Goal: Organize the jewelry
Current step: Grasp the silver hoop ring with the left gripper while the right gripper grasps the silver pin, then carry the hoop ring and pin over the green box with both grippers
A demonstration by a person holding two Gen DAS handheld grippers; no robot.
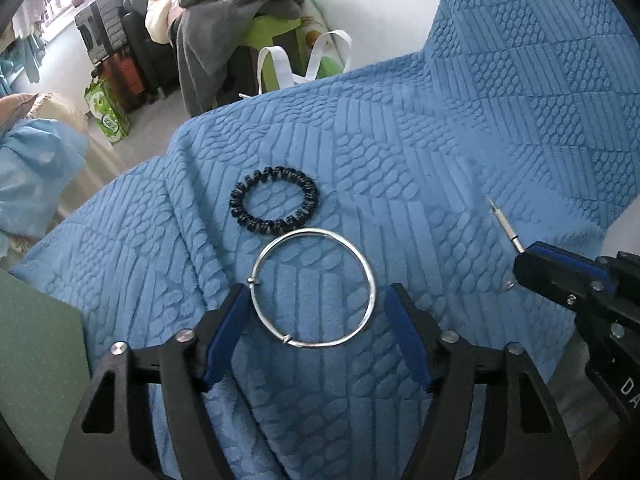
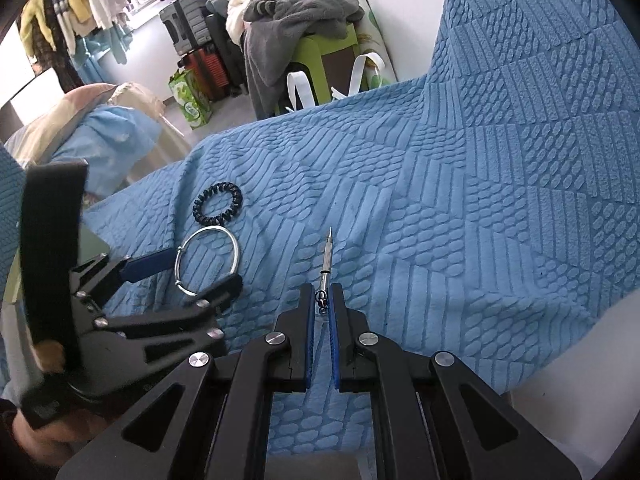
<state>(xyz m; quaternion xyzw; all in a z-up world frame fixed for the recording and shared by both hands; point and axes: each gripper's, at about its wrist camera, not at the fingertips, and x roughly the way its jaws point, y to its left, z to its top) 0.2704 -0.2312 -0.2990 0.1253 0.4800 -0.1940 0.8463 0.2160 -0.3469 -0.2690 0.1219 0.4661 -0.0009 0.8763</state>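
While no tray or box for the jewelry shows, sorting looks barely begun. The left gripper (image 1: 316,300) stands spread wide, its fingers flanking the silver bangle (image 1: 314,288) on the blue quilt (image 1: 460,160); the black bracelet (image 1: 274,200) lies just beyond. The right gripper (image 2: 321,298) is clamped on a thin metal pin (image 2: 326,264).

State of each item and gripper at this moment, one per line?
Silver bangle: flat on the blue blanket, between the open fingers, not gripped.
Black hair tie: flat on the blanket, just beyond the bangle.
Metal pin: clamped at its base.
Left gripper: open.
Right gripper: shut on the pin.
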